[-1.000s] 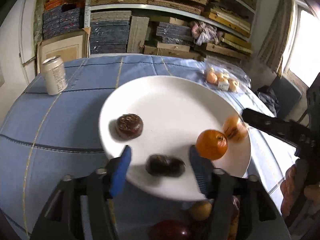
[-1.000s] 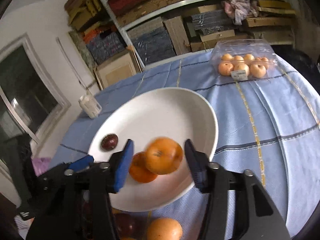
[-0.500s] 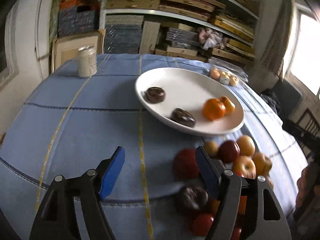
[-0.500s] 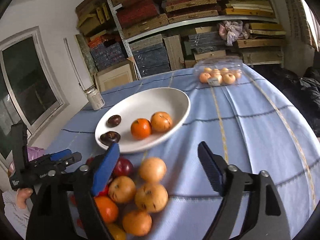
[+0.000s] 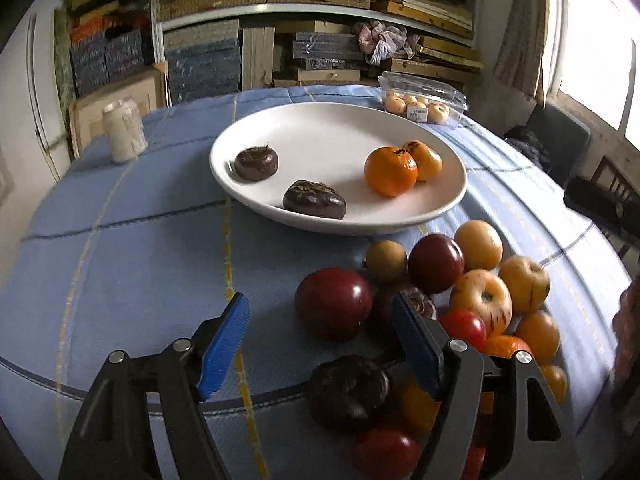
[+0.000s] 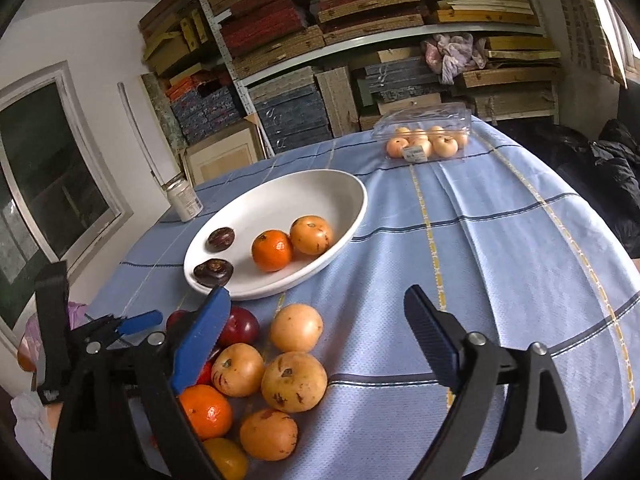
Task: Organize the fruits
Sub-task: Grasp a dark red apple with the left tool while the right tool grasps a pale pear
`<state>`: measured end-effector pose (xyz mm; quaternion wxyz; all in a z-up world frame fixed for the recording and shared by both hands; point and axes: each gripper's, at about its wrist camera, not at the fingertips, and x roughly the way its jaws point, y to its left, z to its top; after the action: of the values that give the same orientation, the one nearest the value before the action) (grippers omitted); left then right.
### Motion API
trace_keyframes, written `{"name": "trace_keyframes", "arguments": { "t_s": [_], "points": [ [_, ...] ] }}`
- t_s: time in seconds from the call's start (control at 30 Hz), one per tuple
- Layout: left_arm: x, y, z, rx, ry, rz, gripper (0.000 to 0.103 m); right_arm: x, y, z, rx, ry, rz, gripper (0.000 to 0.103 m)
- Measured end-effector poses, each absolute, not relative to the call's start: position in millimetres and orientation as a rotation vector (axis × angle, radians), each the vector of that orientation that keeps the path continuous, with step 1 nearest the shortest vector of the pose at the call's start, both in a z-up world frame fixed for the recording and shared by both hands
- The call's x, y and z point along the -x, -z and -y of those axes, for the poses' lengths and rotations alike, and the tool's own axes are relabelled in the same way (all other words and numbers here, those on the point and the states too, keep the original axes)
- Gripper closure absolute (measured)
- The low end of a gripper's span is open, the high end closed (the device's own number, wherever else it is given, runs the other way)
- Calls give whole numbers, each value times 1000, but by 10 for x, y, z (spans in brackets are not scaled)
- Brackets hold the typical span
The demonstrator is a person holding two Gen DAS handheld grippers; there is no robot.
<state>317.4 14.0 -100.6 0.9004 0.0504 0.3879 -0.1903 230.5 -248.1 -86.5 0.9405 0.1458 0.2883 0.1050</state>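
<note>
- Currently the left tongs hang over the near edge of the worktop with the jaws spread apart and nothing pressed between the blue pads; a dark red apple lies on the cloth in the gap beyond the tips, and a dark wrinkled fruit lies low between the jaws, touched by neither pad as far as can be seen.
- Right tongs: jaws opening, wide apart, and empty; only the blue checked cloth shows between them.
- White plate sits near the middle of the worktop and carries four fruits: two dark wrinkled ones on its left side, and a bright orange mandarin touching a paler orange fruit on its right.
- Loose pile of fruit lies on the cloth just in front of the plate: red apples, yellow-orange round fruits, mandarins, a small red one.
- Clear plastic box of small pale fruits stands at the far edge of the worktop, well apart from the plate.
- White jar stands at the far left, apart from the plate.
</note>
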Motion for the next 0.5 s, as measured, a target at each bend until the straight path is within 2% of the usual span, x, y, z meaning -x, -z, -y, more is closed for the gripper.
{"name": "trace_keyframes", "arguments": {
  "t_s": [0.07,0.13,0.17,0.33,0.5],
  "points": [
    [-3228,1016,-165,-77,407,-815,32,-2300,861,2454,-289,-220,-589,14],
    [-3245,1015,-180,-53,437,-817,49,-2295,855,2442,-283,-223,-588,14],
    [-3239,1019,-173,-56,439,-817,62,-2294,856,2438,-282,-224,-588,14],
    [-3202,1035,-136,-87,437,-808,63,-2299,887,2437,-277,-223,-604,14],
    [-3181,994,-243,-95,361,-786,63,-2429,1028,2323,-191,-207,-695,15]
  ]
}}
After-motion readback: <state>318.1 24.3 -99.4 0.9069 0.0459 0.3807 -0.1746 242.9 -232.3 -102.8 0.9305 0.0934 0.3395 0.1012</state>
